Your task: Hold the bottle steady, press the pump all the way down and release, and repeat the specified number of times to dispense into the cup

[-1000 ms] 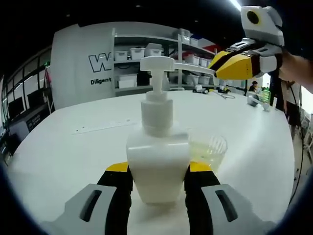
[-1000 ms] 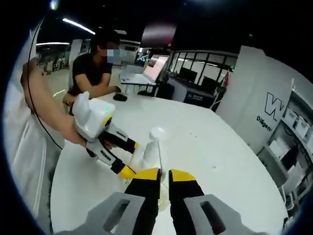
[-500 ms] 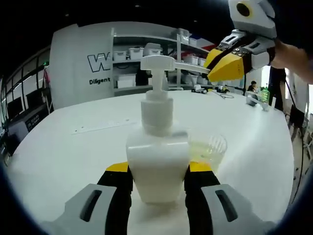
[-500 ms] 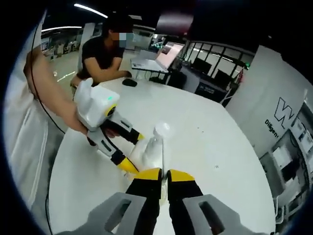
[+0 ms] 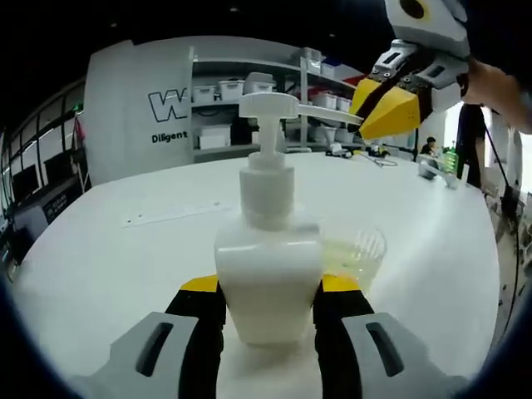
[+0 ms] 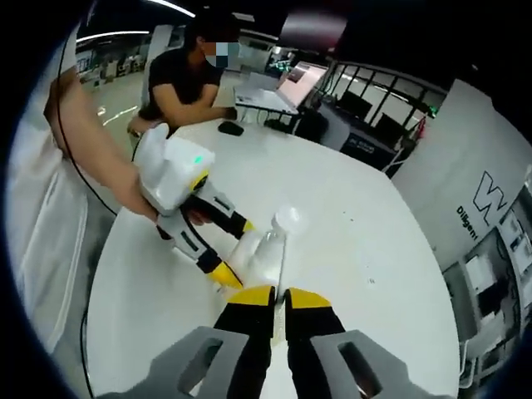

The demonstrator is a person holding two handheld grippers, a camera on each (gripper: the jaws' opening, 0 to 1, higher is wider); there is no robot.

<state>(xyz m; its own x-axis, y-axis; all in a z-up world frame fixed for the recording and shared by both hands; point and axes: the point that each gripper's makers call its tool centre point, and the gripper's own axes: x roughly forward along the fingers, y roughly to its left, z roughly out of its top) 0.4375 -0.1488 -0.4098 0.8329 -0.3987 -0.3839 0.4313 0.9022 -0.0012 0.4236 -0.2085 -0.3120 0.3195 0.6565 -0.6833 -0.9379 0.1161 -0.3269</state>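
Note:
A white pump bottle stands upright on the white table, its pump head raised and the spout pointing right. My left gripper is shut on the bottle's base, one jaw on each side. A clear cup with a little yellowish liquid sits just right of the bottle, under the spout. My right gripper hovers shut at the spout's tip, apart from the pump head. From the right gripper view, the right gripper looks down on the bottle and the left gripper.
A grey panel with a "W" logo and shelves of white bins stand behind the table. A person sits at the far side by a laptop. Small items lie at the table's far right.
The right gripper has risen a little and tilted over the spout's tip. The bottle, pump head and left gripper have stayed put.

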